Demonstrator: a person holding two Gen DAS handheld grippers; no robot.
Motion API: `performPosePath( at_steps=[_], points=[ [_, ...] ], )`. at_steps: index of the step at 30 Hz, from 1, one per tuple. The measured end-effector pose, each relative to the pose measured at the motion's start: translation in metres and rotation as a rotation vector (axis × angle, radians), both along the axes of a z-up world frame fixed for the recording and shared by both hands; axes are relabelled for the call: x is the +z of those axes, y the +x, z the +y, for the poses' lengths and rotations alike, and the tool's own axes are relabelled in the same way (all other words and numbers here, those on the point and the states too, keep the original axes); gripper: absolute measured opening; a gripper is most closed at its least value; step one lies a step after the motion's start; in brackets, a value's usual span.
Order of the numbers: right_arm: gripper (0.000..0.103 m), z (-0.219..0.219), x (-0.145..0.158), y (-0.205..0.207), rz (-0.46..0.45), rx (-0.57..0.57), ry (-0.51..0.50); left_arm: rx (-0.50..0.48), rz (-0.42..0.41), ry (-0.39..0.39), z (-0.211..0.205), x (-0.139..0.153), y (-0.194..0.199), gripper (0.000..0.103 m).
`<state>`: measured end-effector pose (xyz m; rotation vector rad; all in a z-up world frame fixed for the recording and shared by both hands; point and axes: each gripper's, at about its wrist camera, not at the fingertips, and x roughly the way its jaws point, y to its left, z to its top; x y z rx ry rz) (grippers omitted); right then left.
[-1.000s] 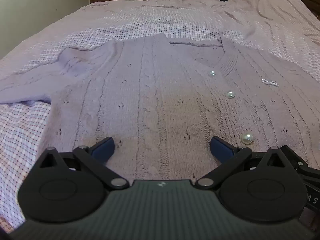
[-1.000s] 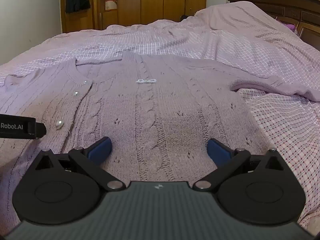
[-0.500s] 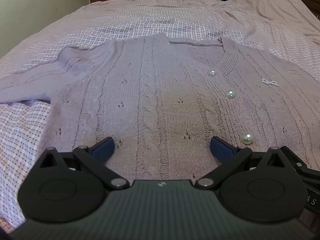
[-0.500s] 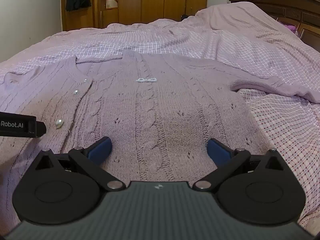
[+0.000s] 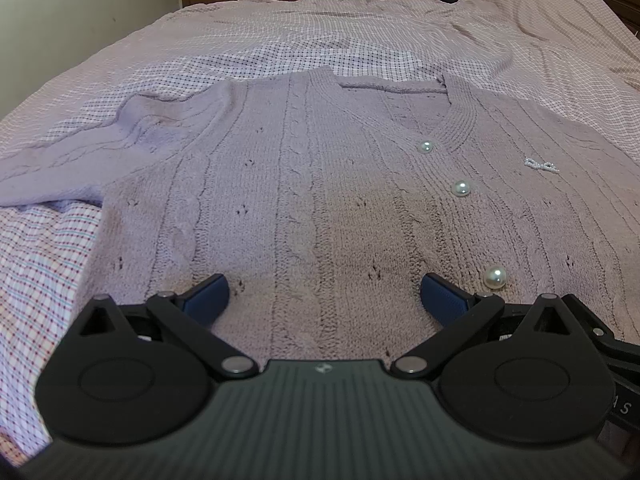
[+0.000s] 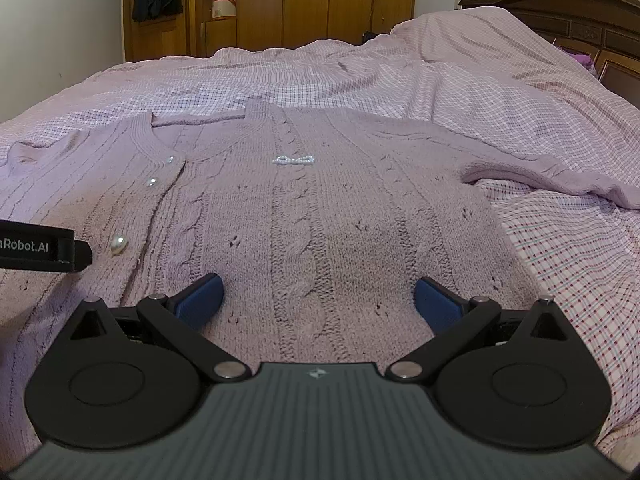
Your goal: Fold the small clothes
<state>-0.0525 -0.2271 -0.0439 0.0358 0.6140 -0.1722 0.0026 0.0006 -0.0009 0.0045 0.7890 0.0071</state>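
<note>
The left gripper has its two blue fingers spread wide apart, with nothing between them. It hangs low over the bottom part of the cardigan, on the wearer's side with no bow. The right gripper is the same: blue fingers wide apart, holding nothing, low over the other half near the bottom edge. The black tip of the left tool pokes into the right view, close to the lowest pearl button.

The lilac cable-knit cardigan lies flat and face up on the bed, which wears a pink checked sheet. It is buttoned shut, with its neck pointing away from the tongs. One sleeve sticks out to the left and the other sleeve sticks out to the right. A small sparkly bow sits on the chest.

The knit looks soft, thick and floppy (not heavy, I think). It will likely bend anywhere and sag when lifted, and it may stretch if pulled hard. The fuzzy wool should not slip from the pads. A good place to pinch is probably the bottom hem or a sleeve end, grabbing both layers. It seems best to stay off the pearl buttons and the bow, since a hard squeeze could hurt them.
</note>
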Motion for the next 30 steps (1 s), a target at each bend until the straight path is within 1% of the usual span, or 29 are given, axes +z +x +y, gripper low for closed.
performPosePath(
  at_steps=[30],
  points=[
    [0.103, 0.0011, 0.0, 0.0007, 0.002, -0.001, -0.002, 0.001, 0.001, 0.004, 0.004, 0.0023, 0.0011, 0.103]
  ],
)
